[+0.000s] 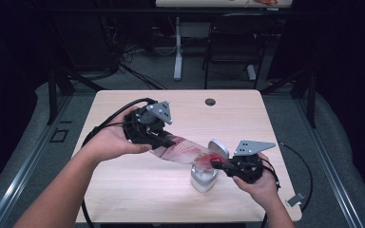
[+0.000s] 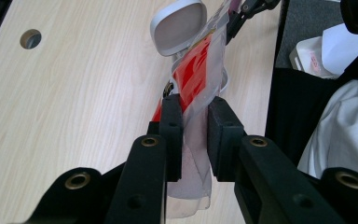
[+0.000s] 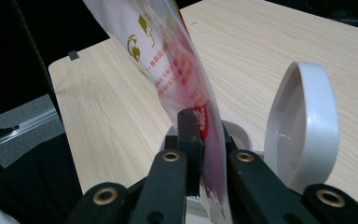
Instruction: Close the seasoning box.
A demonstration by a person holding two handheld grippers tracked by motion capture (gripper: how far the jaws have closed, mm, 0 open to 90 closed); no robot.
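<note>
Over the light wooden table (image 1: pixel 123 194), I hold a clear plastic packet printed in red (image 1: pixel 185 153) stretched between my two tongs, its lower end just above a small white bin (image 1: pixel 203 179) whose oval flip lid (image 1: pixel 218 148) stands open. My left tongs (image 1: pixel 171 140) are clenched on the packet's upper, paler end; in the left gripper view the film runs between the two black pads (image 2: pixel 171 135), pinched on one side and loosely folded on the other. My right tongs (image 1: pixel 217 164) are clamped tight on the red-printed end, and the right gripper view shows the film (image 3: pixel 177 65) rising taut from the jaws with the lid (image 3: pixel 303 126) just beside them.

The step in hand, as I judge it, is getting the packet into the bin. To do it well I should keep the film taut so it does not sag against the rim, bring the lower end squarely over the opening and clear of the raised lid, then let go with the right tongs first and feed the rest down with the left. A loose grip at the left could let the slick film slide out early.
</note>
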